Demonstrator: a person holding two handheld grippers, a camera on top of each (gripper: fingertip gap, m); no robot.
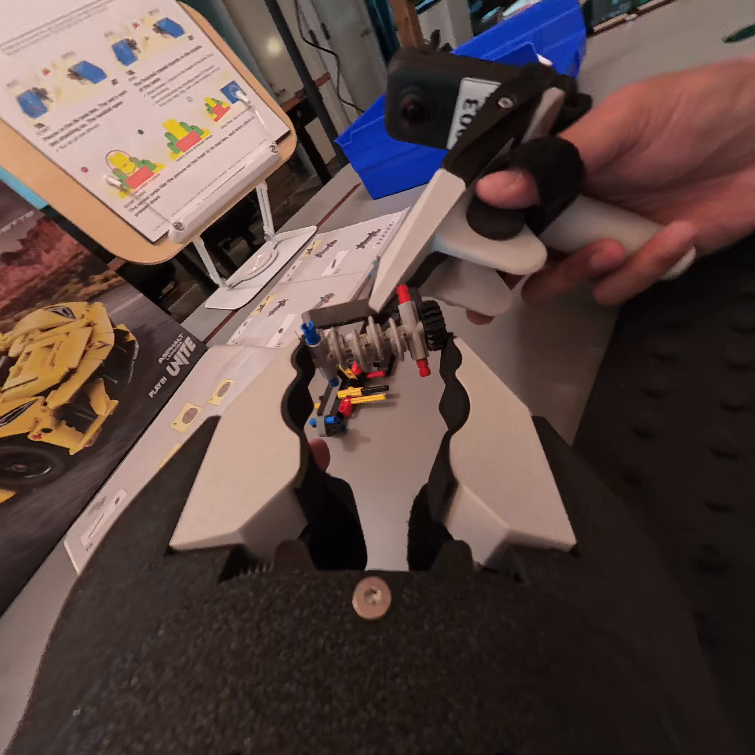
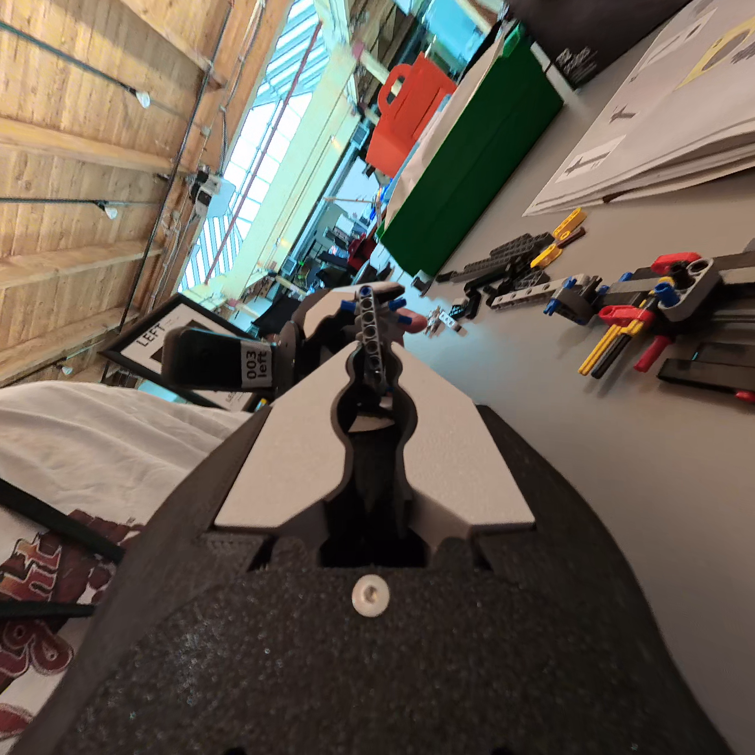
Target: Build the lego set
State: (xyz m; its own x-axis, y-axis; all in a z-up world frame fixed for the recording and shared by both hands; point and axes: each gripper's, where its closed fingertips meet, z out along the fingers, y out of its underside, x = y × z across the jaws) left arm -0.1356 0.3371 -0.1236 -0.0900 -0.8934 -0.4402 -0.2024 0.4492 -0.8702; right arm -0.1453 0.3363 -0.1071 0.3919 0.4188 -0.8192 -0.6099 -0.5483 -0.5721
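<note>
My right gripper point(image 2: 374, 367) pinches the grey-and-black geared lego sub-assembly point(image 1: 367, 339) by its holed grey beam point(image 2: 371, 335), aloft between my left gripper's point(image 1: 374, 388) wide-spread jaws; twisting could pop its red pins point(image 1: 423, 365).

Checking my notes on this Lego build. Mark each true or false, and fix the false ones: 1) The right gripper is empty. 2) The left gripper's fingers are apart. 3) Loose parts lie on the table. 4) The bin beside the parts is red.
1) False. The right gripper is shut on a grey assembly with blue pins.
2) True. The left gripper is open, its fingers either side of the assembly.
3) True. Loose parts lie on the grey table.
4) False. The bin is green.
</note>
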